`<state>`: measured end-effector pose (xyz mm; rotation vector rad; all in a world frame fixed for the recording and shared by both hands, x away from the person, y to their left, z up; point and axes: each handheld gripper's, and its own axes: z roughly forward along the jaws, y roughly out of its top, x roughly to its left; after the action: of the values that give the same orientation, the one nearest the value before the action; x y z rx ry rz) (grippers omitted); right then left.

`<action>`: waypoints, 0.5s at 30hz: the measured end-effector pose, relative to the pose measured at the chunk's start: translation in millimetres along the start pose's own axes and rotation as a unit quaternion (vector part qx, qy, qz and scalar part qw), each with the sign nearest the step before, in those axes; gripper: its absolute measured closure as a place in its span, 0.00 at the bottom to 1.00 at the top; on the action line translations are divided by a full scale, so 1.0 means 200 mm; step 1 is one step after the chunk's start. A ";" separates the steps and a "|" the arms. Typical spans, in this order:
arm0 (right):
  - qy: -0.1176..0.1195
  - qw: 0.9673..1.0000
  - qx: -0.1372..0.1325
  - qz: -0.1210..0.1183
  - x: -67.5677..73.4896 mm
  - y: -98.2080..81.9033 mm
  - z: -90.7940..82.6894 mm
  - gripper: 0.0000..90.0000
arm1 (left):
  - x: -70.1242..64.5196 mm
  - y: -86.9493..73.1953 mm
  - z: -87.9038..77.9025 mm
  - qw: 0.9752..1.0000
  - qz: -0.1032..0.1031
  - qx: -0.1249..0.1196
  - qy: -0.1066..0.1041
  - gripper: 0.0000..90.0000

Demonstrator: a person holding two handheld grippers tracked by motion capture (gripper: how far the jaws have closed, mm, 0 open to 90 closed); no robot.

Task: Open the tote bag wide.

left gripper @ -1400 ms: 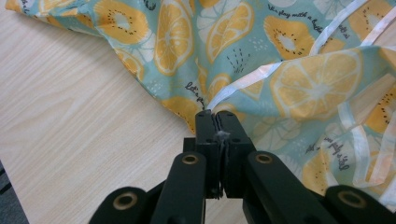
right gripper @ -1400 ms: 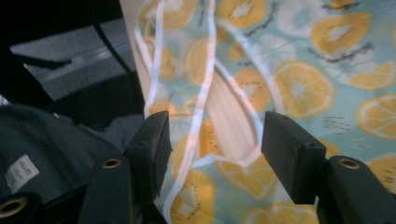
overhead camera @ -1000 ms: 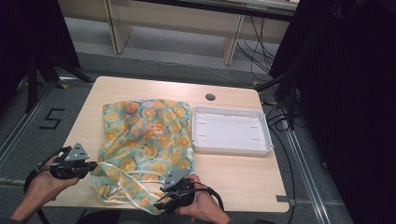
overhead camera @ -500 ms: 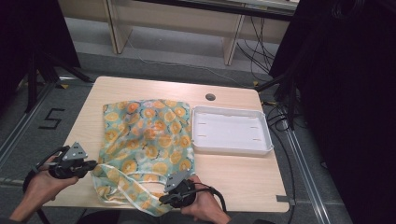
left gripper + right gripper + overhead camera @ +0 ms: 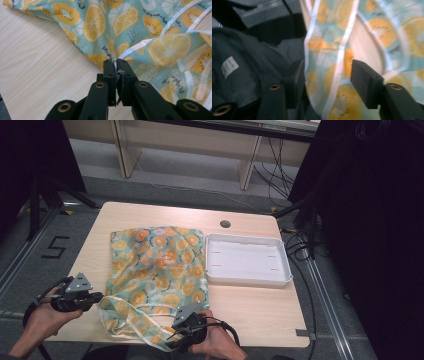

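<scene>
one table (image 5: 250, 315) bears one fruit-print cloth bag (image 5: 157, 270) and one white tray (image 5: 247, 260). the left gripper (image 5: 115, 61) is clamped on the bag's corner; the right gripper (image 5: 327, 80), jaws just opening, stands apart around its hanging edge.

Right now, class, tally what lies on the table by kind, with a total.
Fruit-print cloth bags: 1
White trays: 1
Total: 2
</scene>
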<state>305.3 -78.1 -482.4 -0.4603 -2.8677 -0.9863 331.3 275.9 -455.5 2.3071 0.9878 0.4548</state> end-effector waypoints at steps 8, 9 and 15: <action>-0.020 0.997 0.056 -0.049 0.01 -0.02 0.05 0.85 | -0.02 -0.01 0.04 0.999 0.027 0.027 -0.010 0.66; -0.019 0.997 0.055 -0.054 0.00 -0.02 0.04 0.92 | -0.03 -0.01 0.06 0.999 0.012 0.026 -0.015 0.63; -0.006 0.999 0.013 -0.033 -0.01 0.01 -0.04 1.00 | -0.05 -0.01 0.10 0.999 0.019 0.027 -0.031 0.80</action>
<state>307.4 -82.1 -475.6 -0.3740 -2.9200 -0.9576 333.8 262.4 -472.6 2.3767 0.9372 0.3748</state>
